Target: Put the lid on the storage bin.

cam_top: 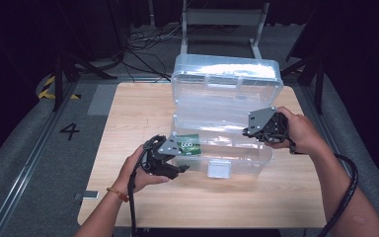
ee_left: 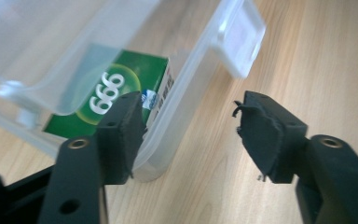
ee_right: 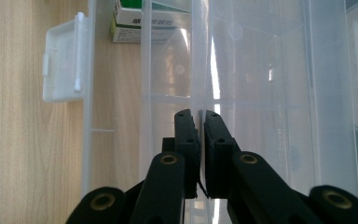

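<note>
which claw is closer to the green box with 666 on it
Left. The left claw stands open right beside the green cardboard box, just outside the clear plastic case at its left end. The right claw is shut at the case's far right end.

The high view looks forward and down from the person's side, taking in the whole table (cam_top: 128, 128), with the box (cam_top: 227, 94) at centre toward 12 o'clock. The left gripper view sits close and low, looking along the tabletop toward 1 o'clock at the box corner and the green pack (ee_left: 121, 88). The right gripper view looks steeply down from just above the box rim. All three views share the pack, the box front and its latch (ee_right: 63, 63).
</note>
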A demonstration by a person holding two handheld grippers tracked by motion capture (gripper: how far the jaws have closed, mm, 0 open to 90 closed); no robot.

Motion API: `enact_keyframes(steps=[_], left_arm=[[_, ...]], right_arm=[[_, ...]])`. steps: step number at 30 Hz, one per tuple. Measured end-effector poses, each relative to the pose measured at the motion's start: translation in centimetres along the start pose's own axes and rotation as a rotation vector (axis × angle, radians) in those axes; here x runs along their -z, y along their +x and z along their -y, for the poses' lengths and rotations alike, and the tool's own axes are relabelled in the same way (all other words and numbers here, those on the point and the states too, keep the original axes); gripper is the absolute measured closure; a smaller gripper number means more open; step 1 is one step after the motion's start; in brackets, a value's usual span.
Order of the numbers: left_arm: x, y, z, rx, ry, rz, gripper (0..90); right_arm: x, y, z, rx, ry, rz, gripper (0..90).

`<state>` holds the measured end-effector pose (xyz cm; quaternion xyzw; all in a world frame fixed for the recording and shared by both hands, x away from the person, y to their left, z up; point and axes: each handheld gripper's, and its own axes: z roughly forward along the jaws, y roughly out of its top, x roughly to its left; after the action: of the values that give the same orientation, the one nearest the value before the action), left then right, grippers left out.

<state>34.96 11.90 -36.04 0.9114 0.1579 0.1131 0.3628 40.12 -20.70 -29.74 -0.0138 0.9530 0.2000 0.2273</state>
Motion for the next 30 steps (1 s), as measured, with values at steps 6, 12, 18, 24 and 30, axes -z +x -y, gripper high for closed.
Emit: enact_keyframes(steps=[6, 12, 18, 24, 30], left_arm=[[2.4, 1.1, -1.1, 0.056, -0.121, -0.019, 35.6], [2.7, 2.5, -2.3, 0.078, -0.151, -0.058, 35.3], [2.7, 3.5, -3.4, 0.107, -0.174, -0.078, 35.4], [2.8, 4.3, -5.1, 0.119, -0.188, -0.111, 39.3], [3.0, 4.8, -5.7, 0.141, -0.231, -0.102, 46.3]], right_arm=[[0.0, 0.3, -0.1, 0.004, 0.012, 0.01, 86.7], [0.0, 0.6, 0.0, 0.007, 0.012, 0.002, 86.5], [-0.1, 0.8, 0.1, 0.011, 0.012, 0.006, 85.9], [-0.1, 1.0, 0.1, 0.007, 0.008, 0.012, 85.2], [-0.1, 1.3, 0.3, 0.001, -0.004, 0.035, 84.4]])
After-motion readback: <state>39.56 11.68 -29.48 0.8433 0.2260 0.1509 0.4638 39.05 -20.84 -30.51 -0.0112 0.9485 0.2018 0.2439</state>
